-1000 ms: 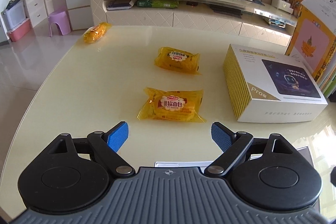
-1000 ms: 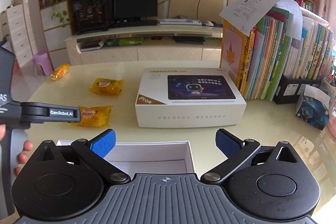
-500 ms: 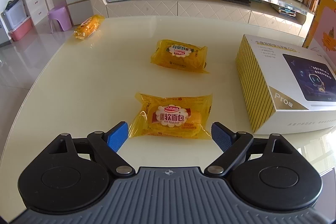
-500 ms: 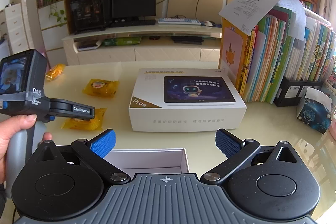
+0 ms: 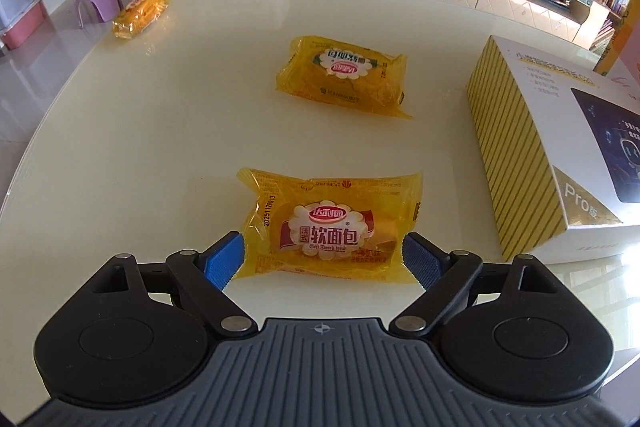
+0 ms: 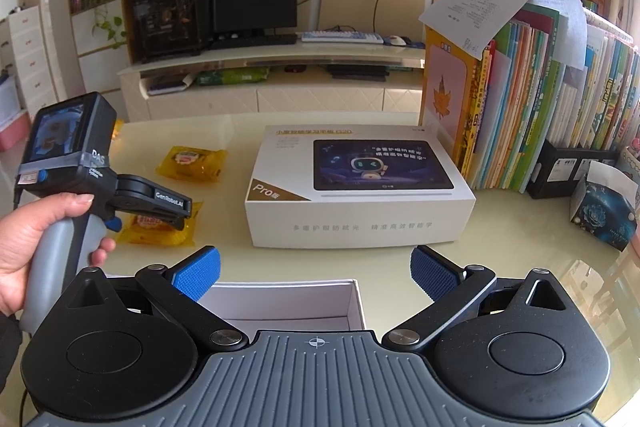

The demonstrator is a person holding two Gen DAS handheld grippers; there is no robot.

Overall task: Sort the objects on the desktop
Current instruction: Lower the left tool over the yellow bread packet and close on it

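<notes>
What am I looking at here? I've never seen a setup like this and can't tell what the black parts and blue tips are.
No robot: a person holds a hand-held gripping tool in each hand, each with a camera looking along its two blue-padded fingers. One picture comes from the left tool, the other from the right tool; the right view also shows the person's hand holding the left tool. On the pale table lie three yellow bread packets. The left tool's open fingers sit on either side of the nearest packet, not yet squeezing it. There is also a white tablet box, a row of books and an open white box near the right tool. Nothing is held.
</notes>
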